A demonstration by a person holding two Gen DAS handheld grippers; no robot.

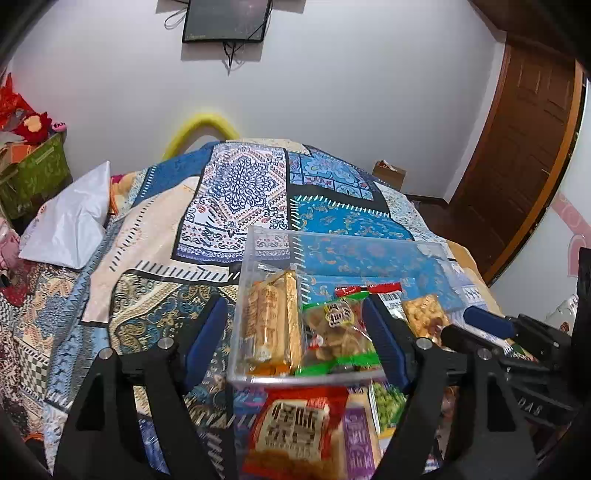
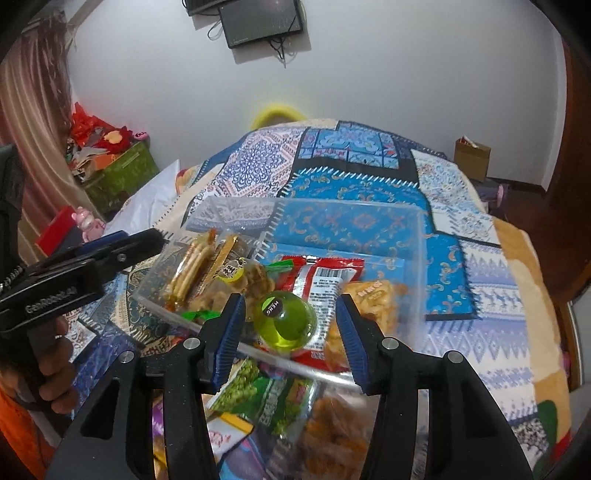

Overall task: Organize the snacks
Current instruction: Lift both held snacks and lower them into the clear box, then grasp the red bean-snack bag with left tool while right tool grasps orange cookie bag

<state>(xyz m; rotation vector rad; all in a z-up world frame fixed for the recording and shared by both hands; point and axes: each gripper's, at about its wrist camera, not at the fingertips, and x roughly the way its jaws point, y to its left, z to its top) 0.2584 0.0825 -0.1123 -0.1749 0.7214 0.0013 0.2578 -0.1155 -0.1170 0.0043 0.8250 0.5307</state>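
Left wrist view looks across a patchwork quilt [image 1: 236, 192] that covers the whole surface out to the far white wall [image 1: 332, 92], with a dark screen [image 1: 226, 20] mounted high on it and a brown door [image 1: 524, 155] at far right. A white bag [image 1: 70, 225] lies on the quilt at left.

Near the middle sits a clear box [image 1: 258, 295]. Inside it, from left to right, lie a golden wafer pack [image 1: 271, 325], a green-edged packet [image 1: 340, 332], a red pack [image 2: 325, 275] and an orange cracker bag [image 1: 424, 314]. More snacks lie loose on the quilt just this side of the box: a red bag [image 1: 295, 424], a purple packet [image 1: 358, 443] and a pea pack [image 1: 388, 404].

Left gripper [image 1: 295, 350] is spread wide and pinches nothing, hanging over the box's near wall, one finger outside the left wall.

Right gripper [image 2: 288, 332] is also spread, its fingers standing clear on either side of a green jelly cup [image 2: 284, 321]. The cup sits inside the box near its front wall, over the red pack; whether it rests there or is in mid-air cannot be told.
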